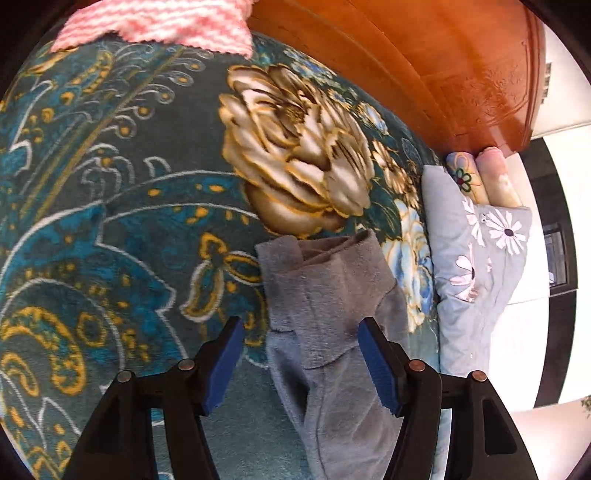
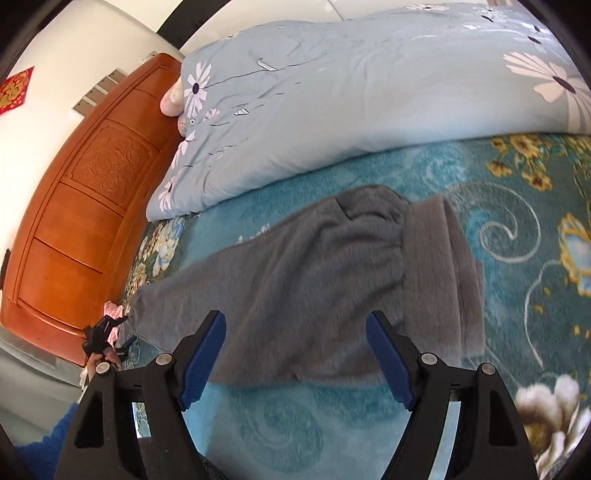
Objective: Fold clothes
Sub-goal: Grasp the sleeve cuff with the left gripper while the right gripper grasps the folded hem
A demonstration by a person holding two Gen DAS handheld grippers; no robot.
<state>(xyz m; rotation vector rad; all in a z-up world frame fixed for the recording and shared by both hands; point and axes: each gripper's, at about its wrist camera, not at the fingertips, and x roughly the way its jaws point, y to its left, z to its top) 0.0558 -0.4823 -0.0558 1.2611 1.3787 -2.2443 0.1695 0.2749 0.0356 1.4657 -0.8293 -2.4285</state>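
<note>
We are working on a bed covered by a teal patterned blanket (image 2: 332,424), with the carved wooden headboard (image 2: 85,229) at its head edge and a pale blue flowered quilt (image 2: 332,99) bunched along the far side edge. A pink knitted piece (image 1: 162,26) lies towards the other side of the bed, well apart.

The grey fleece garment (image 2: 288,280) lies stretched out on the blanket, running from near the headboard towards the foot, just beside the quilt. It looks partly folded lengthwise, with a ribbed band (image 2: 443,273) at one end.

Our right gripper (image 2: 295,354) hangs over the garment's near edge with its blue pads spread wide, holding nothing. Our left gripper (image 1: 299,354) is likewise spread, its pads straddling the narrow end of the garment without pinching it.

To fold well, we would judge that each gripper should close on an edge corner through all the layers, lift together, and carry one end over to the other so the edges line up.

Fleece blurs the seams, so we cannot tell sleeve from leg. The end of the garment nearest the left gripper is cut off by the frame, and the fisheye bends every edge.
</note>
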